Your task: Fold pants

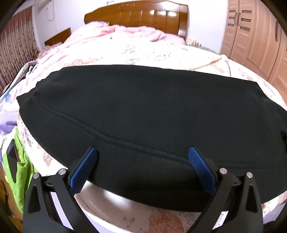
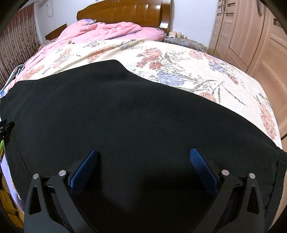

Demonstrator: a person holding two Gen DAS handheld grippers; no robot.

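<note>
Black pants (image 2: 143, 114) cut off at lower and left frame edges in right wrist view, headboard (image 2: 125, 12) top cropped, small nightstand items (image 2: 176, 33) upper right too tiny to identify.

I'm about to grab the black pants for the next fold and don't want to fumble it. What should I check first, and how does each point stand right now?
1. Left hand-held gripper open: ok, blue pads wide apart.
2. Right hand-held gripper open: ok, pads wide apart.
3. Both free of cloth: ok, nothing is pinched between either pair of fingers.
4. Black pants lying flat on the floral bedspread: ok, no big wrinkles show.
5. Left hand-held gripper near an edge: ok, the near hem lies just below its pads.
6. Right hand-held gripper near an edge: cannot tell, only cloth shows under its pads.
</note>
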